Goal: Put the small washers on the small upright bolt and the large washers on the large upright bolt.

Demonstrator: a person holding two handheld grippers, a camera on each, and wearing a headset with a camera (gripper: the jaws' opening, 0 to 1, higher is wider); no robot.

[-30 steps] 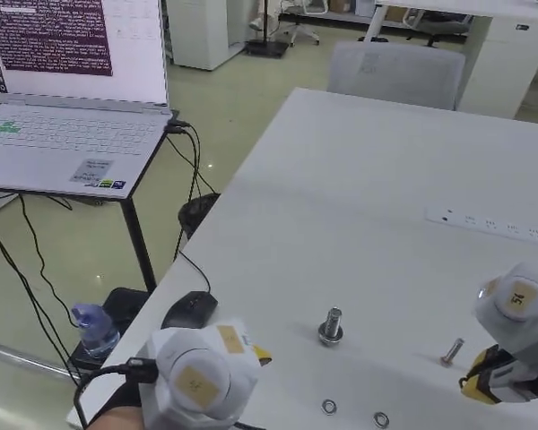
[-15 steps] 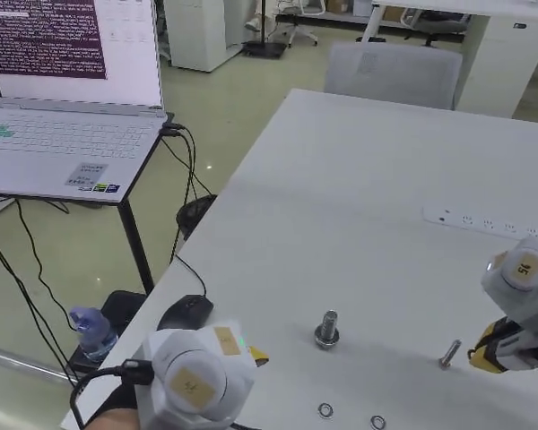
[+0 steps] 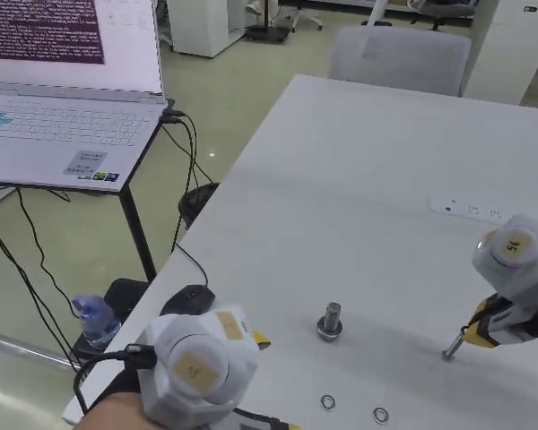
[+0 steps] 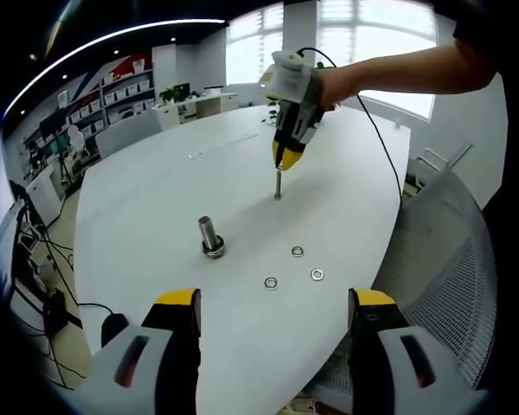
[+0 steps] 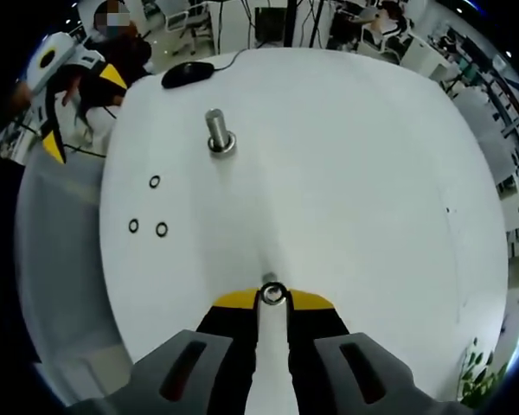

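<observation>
Steel washer, pinched in the right tool, is now brought over the small bolt for release; left tool is held open, empty.

Grey, yellow-tipped left claw and right claw

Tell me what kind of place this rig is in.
Probably an open-plan office or lab: a long white table, an open laptop on a side stand, an office chair at the far end, and a power strip on the table.
</observation>
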